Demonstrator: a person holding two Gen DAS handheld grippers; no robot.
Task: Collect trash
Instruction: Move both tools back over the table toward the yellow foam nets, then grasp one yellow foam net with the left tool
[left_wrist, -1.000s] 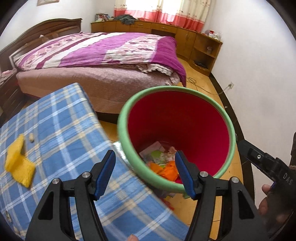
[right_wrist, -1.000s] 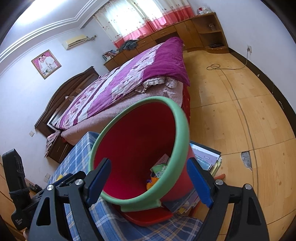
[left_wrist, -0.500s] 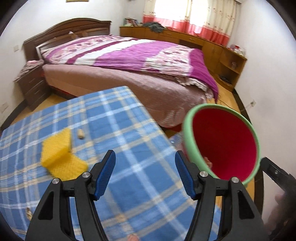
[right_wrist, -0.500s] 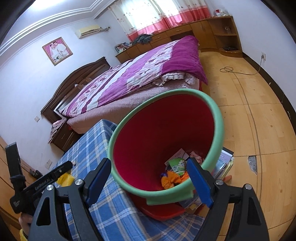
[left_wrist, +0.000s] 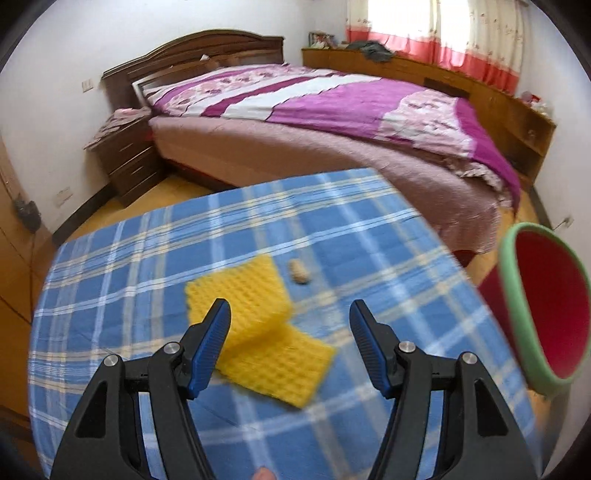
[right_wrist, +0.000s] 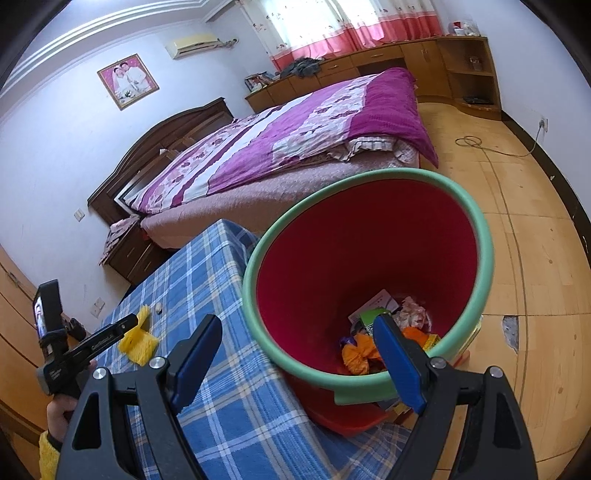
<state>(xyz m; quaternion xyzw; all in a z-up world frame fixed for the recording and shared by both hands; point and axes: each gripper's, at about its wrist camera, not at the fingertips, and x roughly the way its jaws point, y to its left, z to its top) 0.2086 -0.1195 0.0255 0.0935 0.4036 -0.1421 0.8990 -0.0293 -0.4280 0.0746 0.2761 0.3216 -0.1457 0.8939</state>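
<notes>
Yellow sheet (left_wrist: 262, 330) now seemingly under left tongs (left_wrist: 290, 326)

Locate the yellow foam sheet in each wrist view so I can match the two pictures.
Left wrist: yellow foam sheet lies centre frame on the blue plaid cloth, between the open left tongs.
Right wrist: it is small at lower left, beside the left tool.
Shared landmark: red bin with green rim.

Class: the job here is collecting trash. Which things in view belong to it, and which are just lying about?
Belonging to the job: yellow foam piece, small beige scrap, red bin, left gripper, right gripper.

Just lying about: bed, nightstand, framed photo, floor cable.
</notes>
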